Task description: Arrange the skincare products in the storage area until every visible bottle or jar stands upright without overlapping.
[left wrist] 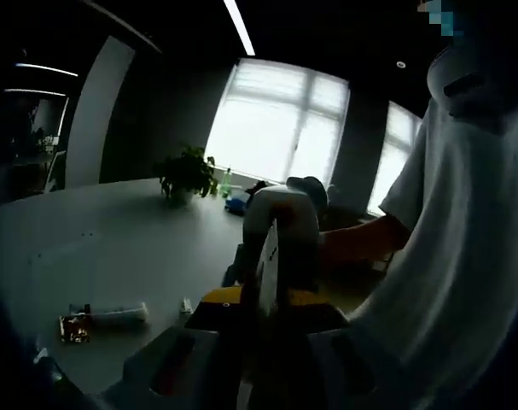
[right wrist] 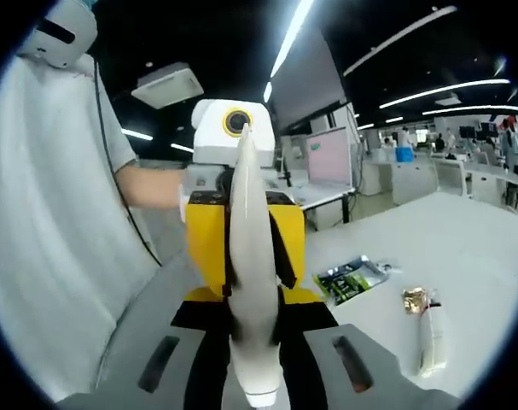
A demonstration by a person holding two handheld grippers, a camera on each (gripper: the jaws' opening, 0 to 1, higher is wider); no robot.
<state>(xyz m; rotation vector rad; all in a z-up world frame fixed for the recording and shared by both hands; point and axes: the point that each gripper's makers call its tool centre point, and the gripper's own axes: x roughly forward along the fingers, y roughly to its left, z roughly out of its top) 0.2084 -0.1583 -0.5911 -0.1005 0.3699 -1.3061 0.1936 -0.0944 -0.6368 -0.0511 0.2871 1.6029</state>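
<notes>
Left gripper view first: our left tongs come up from the bottom with a thin white sliver standing edge-on between them. It looks like the flat end of a tube, but it's dark in there, so we can't tell whether these tongs are pinching it or just sitting around it. Out on the bench a loose white tube lies flat with a shiny gold wrapper touching its end, well apart from the potted plant by the window.

Right gripper view: our right tongs are closed narrow on a long white tube, gripped low so most of it sticks out towards the left tongs. The tube on the bench lies to the right, and a green packet sits near it.

Handling-wise, we'd guess these tubes are light, soft-walled and a bit slick, so a hard squeeze mid-body will dent them or push product out. Better to grab near the cap or shoulder, where it's stiff. We also reckon a tube only stands on its cap end, so it'll be tippy when set down.
</notes>
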